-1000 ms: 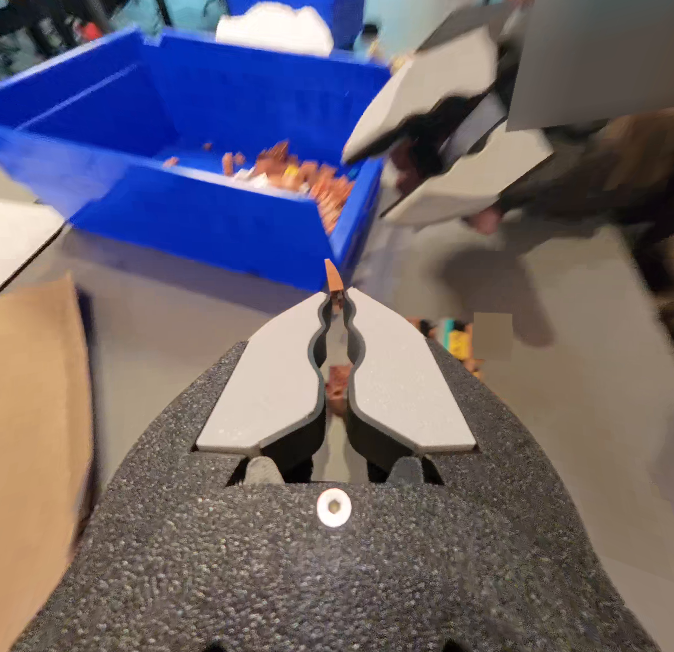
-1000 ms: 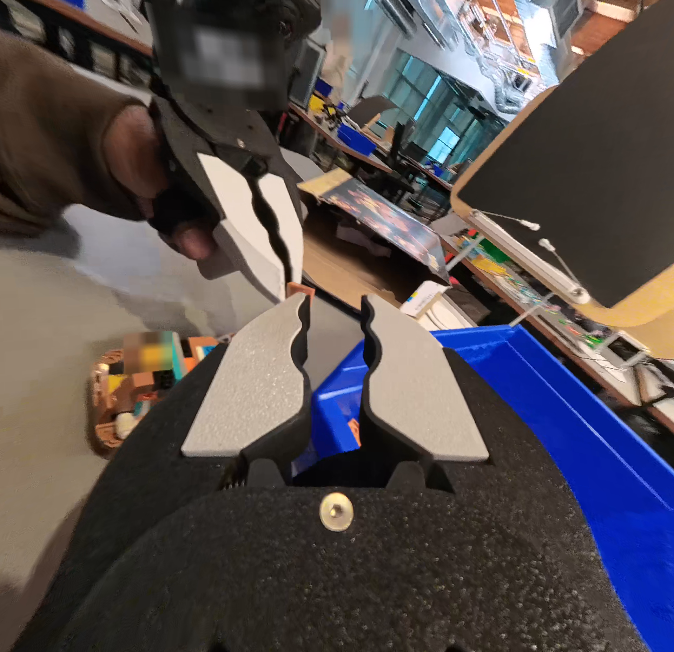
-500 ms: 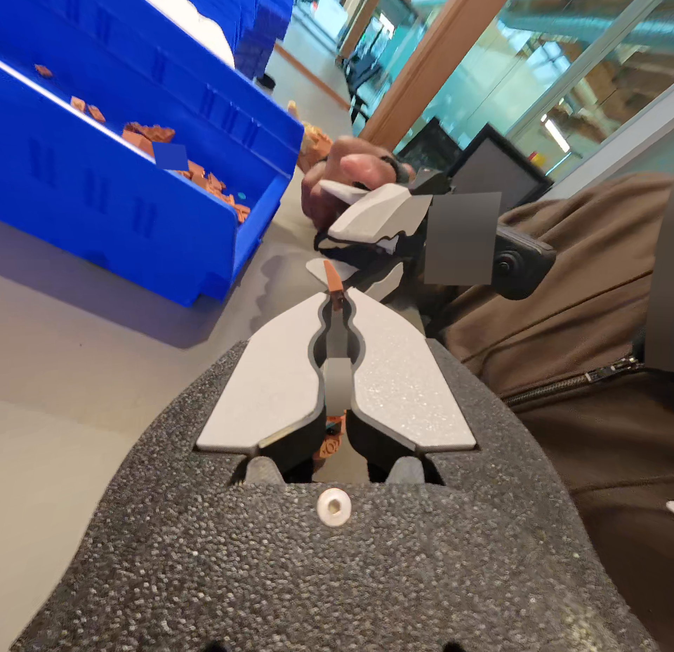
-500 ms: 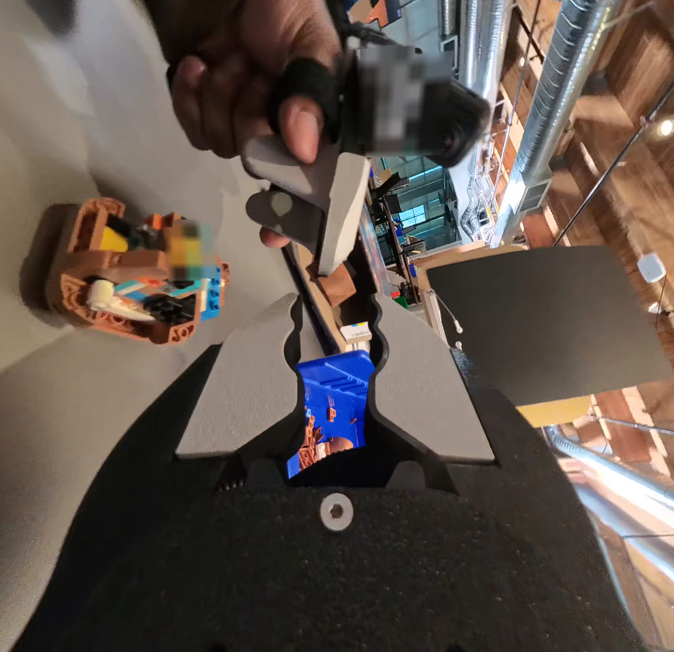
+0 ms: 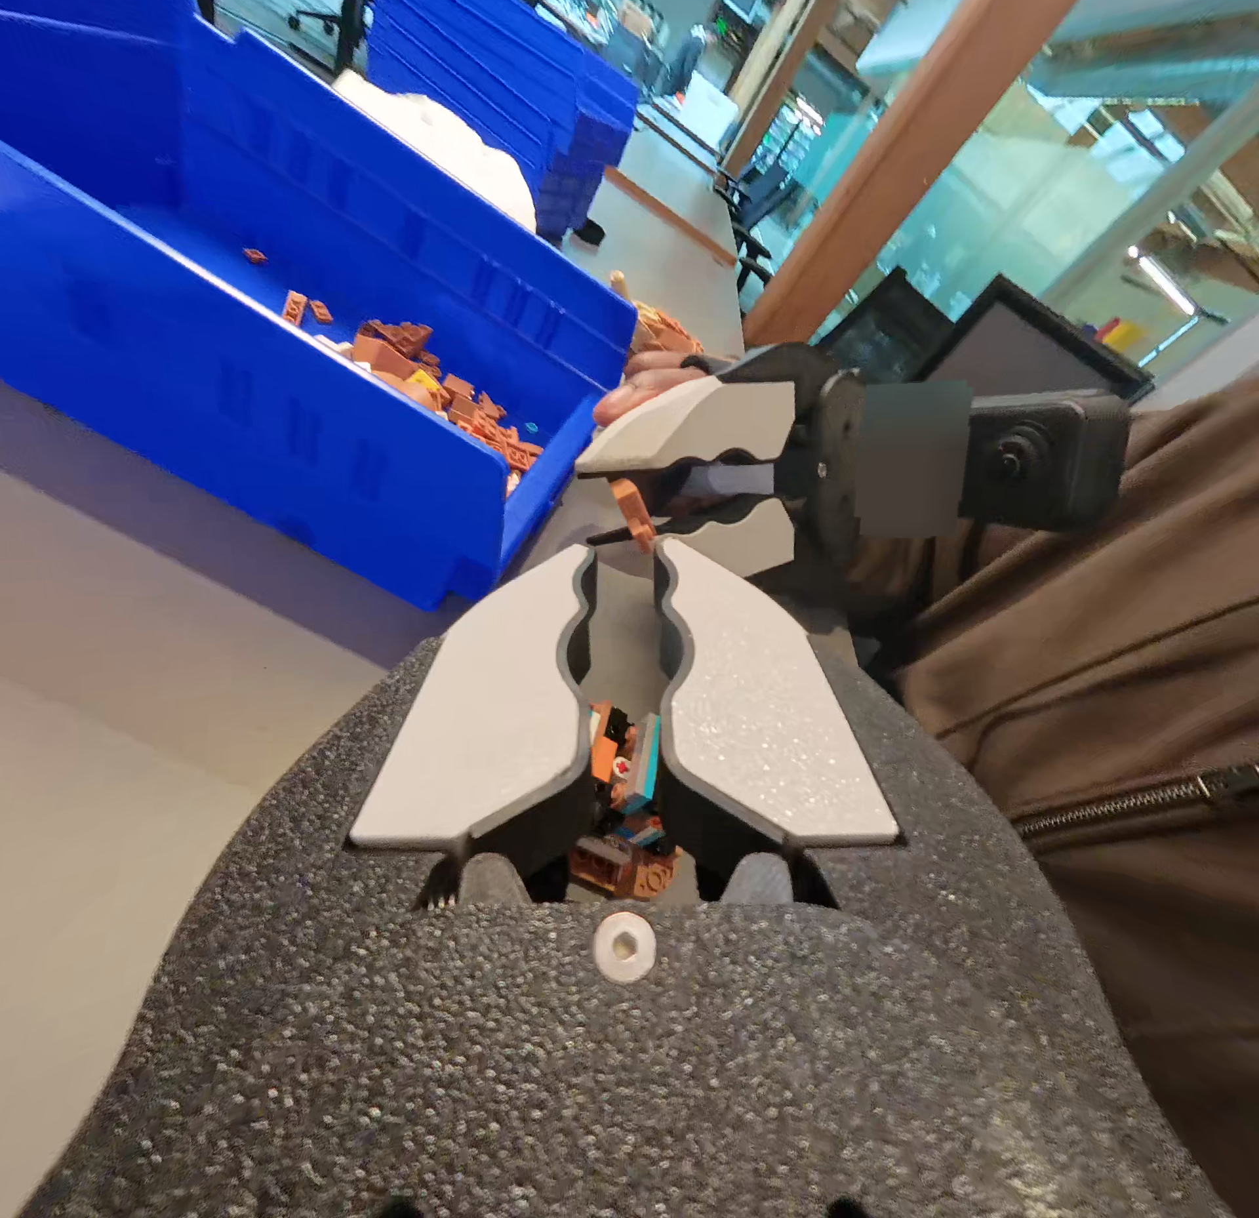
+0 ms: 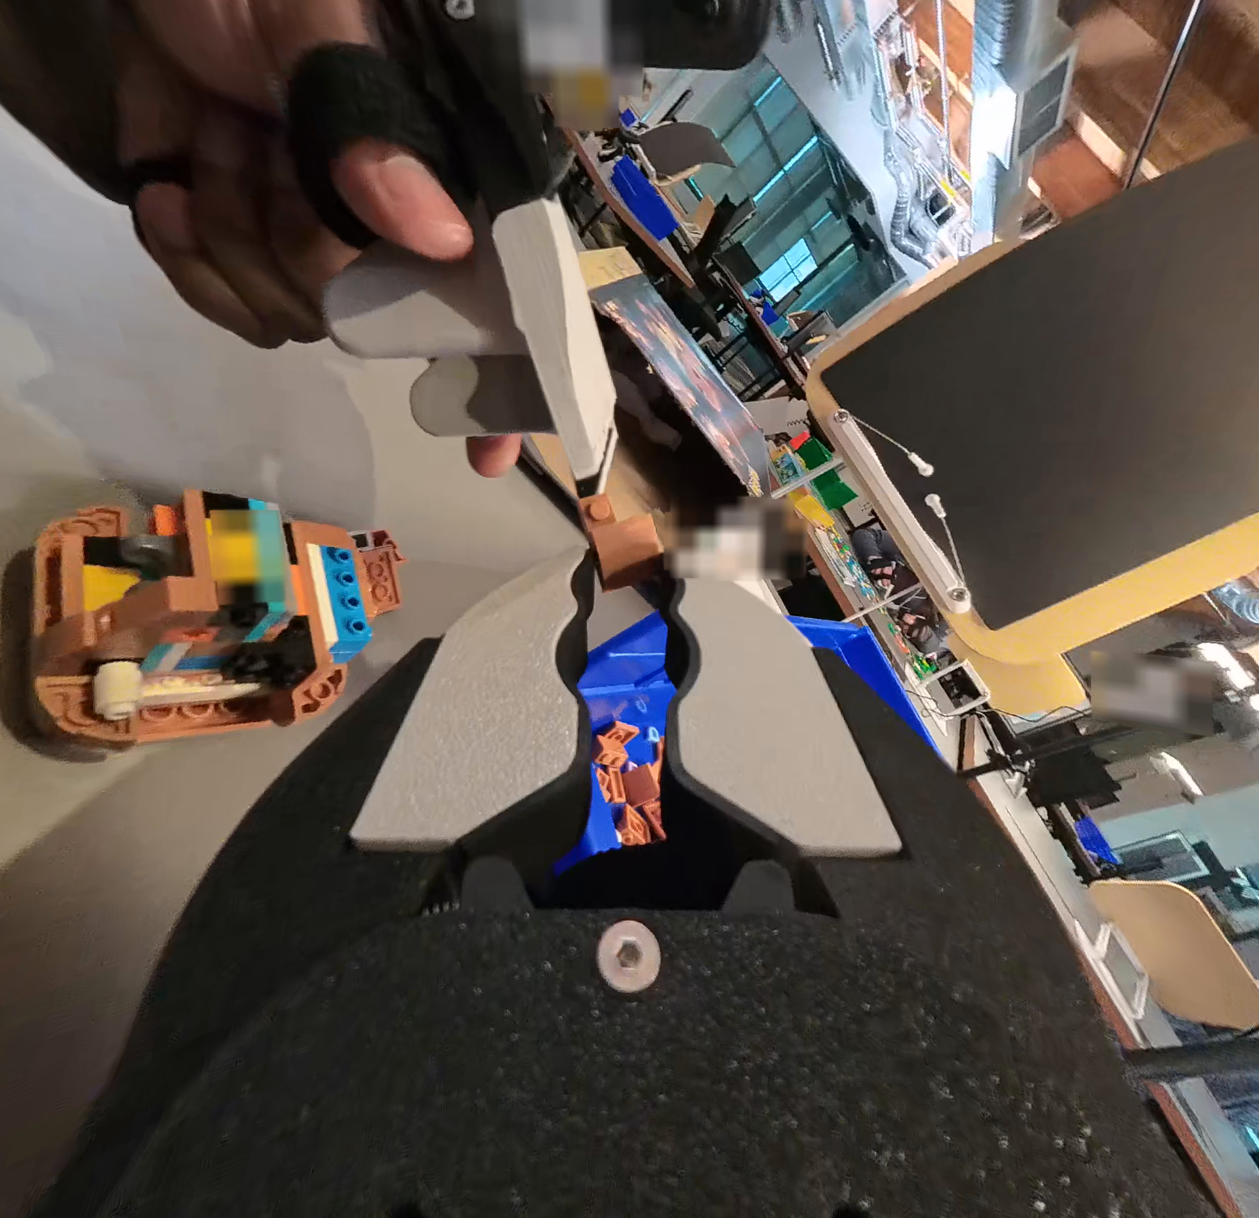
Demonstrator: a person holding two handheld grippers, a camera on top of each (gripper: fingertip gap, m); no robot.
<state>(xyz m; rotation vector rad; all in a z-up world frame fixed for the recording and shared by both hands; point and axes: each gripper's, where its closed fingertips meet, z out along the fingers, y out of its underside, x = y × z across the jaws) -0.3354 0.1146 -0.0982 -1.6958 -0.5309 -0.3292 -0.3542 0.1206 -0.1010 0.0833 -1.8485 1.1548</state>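
Note:
A small brown brick (image 5: 630,510) hangs in the air between my two grippers. My right gripper (image 6: 630,572) is shut on it (image 6: 623,548); in the left wrist view it (image 5: 589,504) comes in from the right with the brick between its jaws. My left gripper (image 5: 625,551) is open, its tips right at the brick's lower end; in the right wrist view it (image 6: 589,476) reaches down from above. A brown and multicoloured brick model (image 6: 191,613) stands on the grey table (image 5: 136,708), partly showing under my left fingers (image 5: 623,797).
A blue bin (image 5: 272,395) with several loose brown bricks (image 5: 443,381) stands to the left; it also shows in the right wrist view (image 6: 613,654). More blue bins (image 5: 490,61) and a white heap (image 5: 463,143) stand behind. The person's brown jacket (image 5: 1090,708) fills the right.
My left gripper has opened and let go of the brown brick. My right gripper has moved in and closed on it. Both grippers have shifted over the brick model.

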